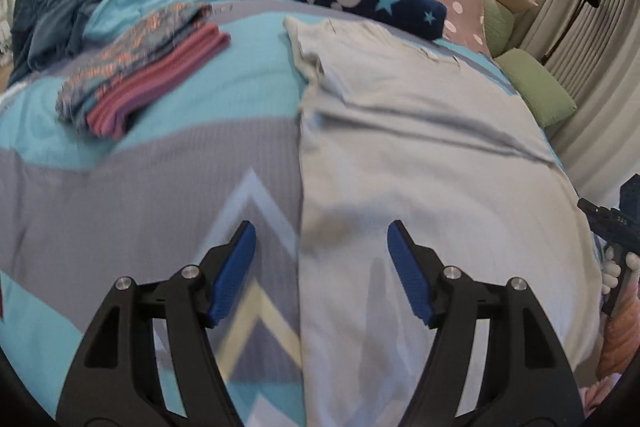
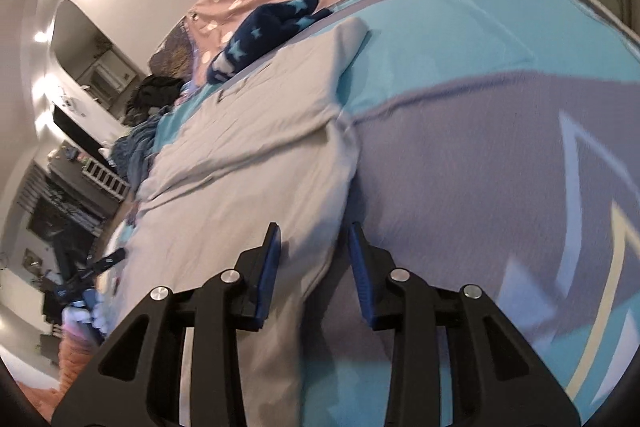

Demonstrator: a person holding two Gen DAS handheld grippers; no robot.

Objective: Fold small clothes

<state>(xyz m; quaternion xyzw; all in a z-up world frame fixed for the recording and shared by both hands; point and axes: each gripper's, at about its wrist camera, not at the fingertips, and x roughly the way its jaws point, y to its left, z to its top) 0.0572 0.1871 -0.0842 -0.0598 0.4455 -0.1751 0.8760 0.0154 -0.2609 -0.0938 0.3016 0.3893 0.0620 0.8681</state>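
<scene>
A pale grey shirt (image 1: pixel 420 155) lies spread flat on the bed, its sleeve end toward the far side. My left gripper (image 1: pixel 322 247) hovers open over the shirt's left edge, one finger above the bedcover and the other above the cloth, gripping nothing. In the right wrist view the same shirt (image 2: pixel 248 163) runs away to the upper left. My right gripper (image 2: pixel 314 243) stands over its near right edge with its jaws partly apart. Cloth lies beneath the gap and the pads do not press on it. The right gripper (image 1: pixel 612 223) also shows at the frame's right edge.
A folded stack of patterned and striped clothes (image 1: pixel 140 79) rests on the teal and grey bedcover (image 1: pixel 140 195). A navy star-print item (image 1: pixel 380 5) lies beyond the shirt. A heap of blue and black clothes (image 1: pixel 60 7) sits far left, green pillows (image 1: pixel 540 91) far right.
</scene>
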